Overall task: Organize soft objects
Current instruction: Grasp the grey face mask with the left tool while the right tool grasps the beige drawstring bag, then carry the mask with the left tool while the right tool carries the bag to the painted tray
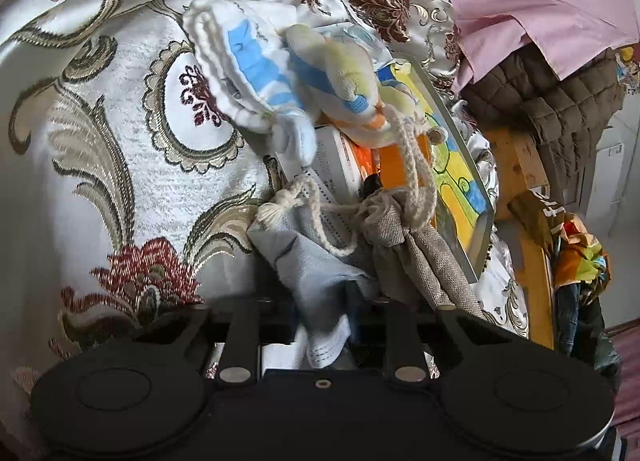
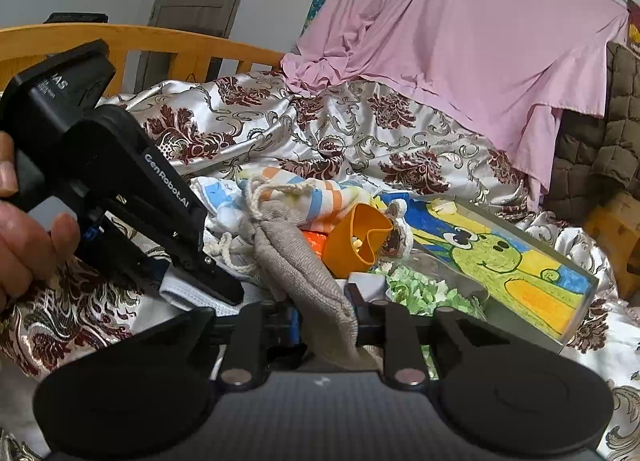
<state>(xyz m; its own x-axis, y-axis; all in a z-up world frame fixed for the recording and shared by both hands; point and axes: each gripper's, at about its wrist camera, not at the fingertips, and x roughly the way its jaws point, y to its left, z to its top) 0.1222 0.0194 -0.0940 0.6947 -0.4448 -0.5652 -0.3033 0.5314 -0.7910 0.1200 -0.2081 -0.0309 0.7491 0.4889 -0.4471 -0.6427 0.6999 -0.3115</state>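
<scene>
A pale blue cloth (image 1: 316, 281) is clamped in the left gripper (image 1: 320, 325) jaws. A beige drawstring pouch (image 2: 304, 273) is clamped in the right gripper (image 2: 324, 325) jaws, near a framed drawing (image 2: 504, 265) on the bed (image 2: 360, 133).

A grey-beige drawstring pouch (image 2: 304, 273) is draped limp over the clutter, its neck cinched by a cream cord. Just beside it, a pale blue-white cloth (image 1: 316, 273) is crumpled. Behind, striped soft items (image 1: 256, 65) are heaped.
</scene>
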